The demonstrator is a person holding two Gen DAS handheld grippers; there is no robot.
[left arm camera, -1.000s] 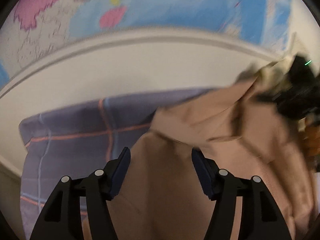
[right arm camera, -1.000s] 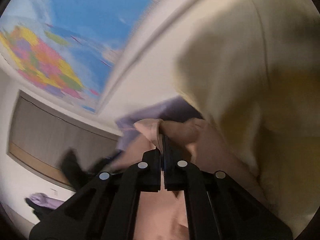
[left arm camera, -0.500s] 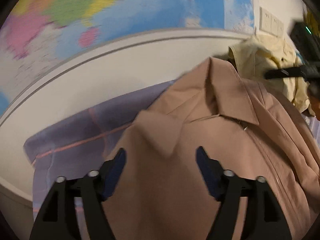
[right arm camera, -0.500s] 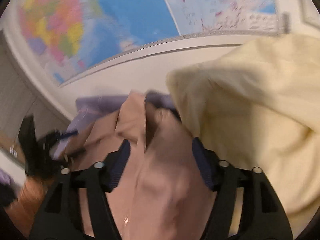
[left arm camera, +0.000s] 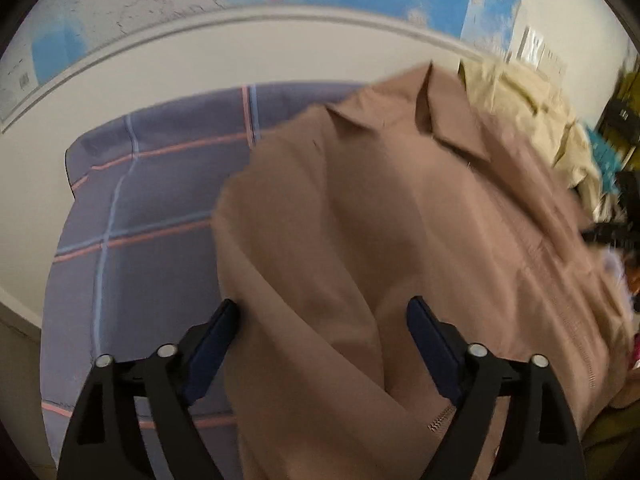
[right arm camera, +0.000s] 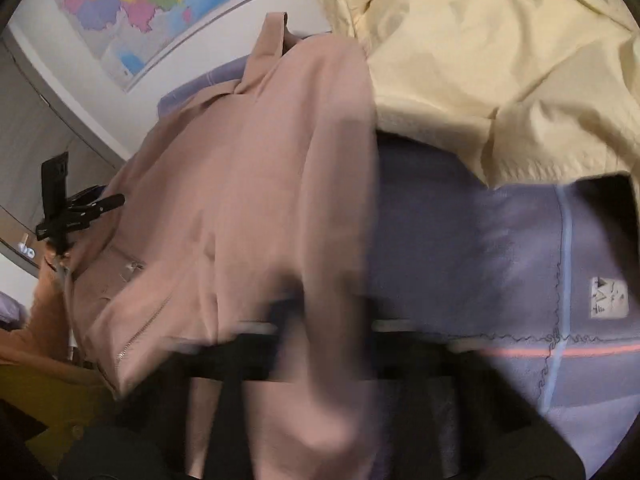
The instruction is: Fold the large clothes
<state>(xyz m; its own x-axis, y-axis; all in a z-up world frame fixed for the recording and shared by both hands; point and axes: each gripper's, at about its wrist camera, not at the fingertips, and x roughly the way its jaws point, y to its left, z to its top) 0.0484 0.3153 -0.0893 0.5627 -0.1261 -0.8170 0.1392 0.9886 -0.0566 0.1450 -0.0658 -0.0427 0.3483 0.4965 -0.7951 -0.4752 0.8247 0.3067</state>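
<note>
— What's my left claw [left arm camera: 322, 334] doing?
— Its jaws are closing, not yet pressing, with the tan jacket [left arm camera: 400, 240] between them and spread ahead over the plaid sheet [left arm camera: 152, 216].
— And my right claw [right arm camera: 320, 332]?
— Too blurred to see; it reads as together, jacket cloth draped over it, a yellow garment [right arm camera: 480, 48] ahead to its right.

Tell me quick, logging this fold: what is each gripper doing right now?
Left gripper: open, jaws closing, tan jacket between them, not gripped.
Right gripper: blurred, shut on a fold of the tan jacket.
</note>
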